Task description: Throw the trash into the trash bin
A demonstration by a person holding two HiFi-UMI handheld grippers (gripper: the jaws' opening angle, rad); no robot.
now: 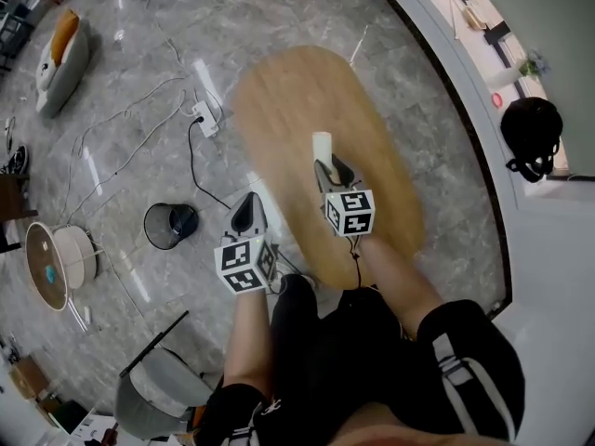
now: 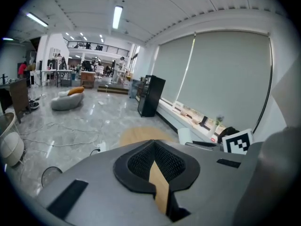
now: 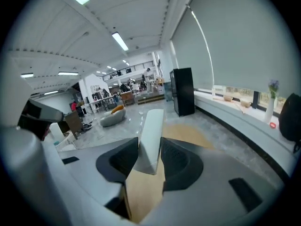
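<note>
One oval wooden table (image 1: 307,91), grey marble floor (image 1: 279,7), black trash bin (image 1: 170,224) near it

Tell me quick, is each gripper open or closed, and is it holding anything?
Left gripper: closed, holding nothing.
Right gripper: closed on a pale cream, stick-shaped piece of trash.
</note>
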